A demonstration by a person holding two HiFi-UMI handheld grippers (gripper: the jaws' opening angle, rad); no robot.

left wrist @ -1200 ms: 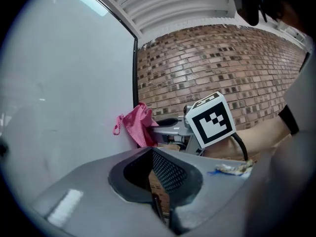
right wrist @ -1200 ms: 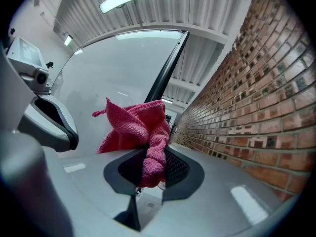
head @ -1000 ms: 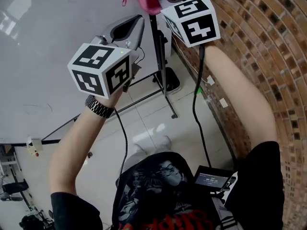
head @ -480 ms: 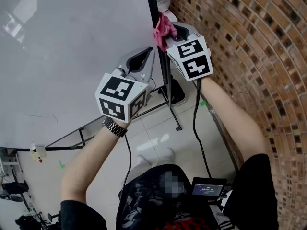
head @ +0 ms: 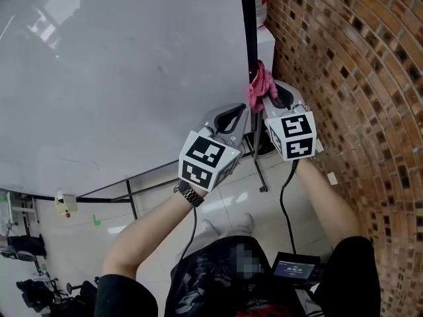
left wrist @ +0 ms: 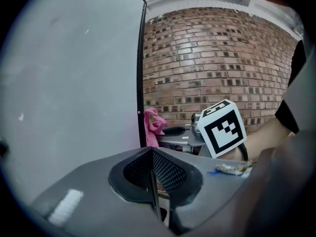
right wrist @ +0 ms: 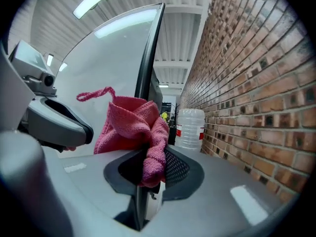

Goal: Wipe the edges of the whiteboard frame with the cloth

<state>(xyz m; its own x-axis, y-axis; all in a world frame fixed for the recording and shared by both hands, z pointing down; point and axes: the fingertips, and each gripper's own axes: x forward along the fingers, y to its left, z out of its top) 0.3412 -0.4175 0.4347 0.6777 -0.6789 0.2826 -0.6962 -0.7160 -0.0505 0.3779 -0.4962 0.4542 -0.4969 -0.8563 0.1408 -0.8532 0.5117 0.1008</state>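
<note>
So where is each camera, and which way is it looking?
Head view: on the person's head, looking down at the whiteboard; both arms, left gripper and right gripper show.
Left gripper view: on that gripper, facing the brick wall along its shut jaws; the right gripper shows.
Right gripper view: on that gripper, facing up the frame; its jaws clamp the cloth.
All three show the cloth.

The head camera looks steeply down from above, whiteboard (head: 119, 78) filling the upper left, brick wall (head: 357, 65) on the right. Each gripper camera sits close behind its own jaws — all three views share the board's black frame (head: 248, 18) and the pink cloth (head: 261, 84).
</note>
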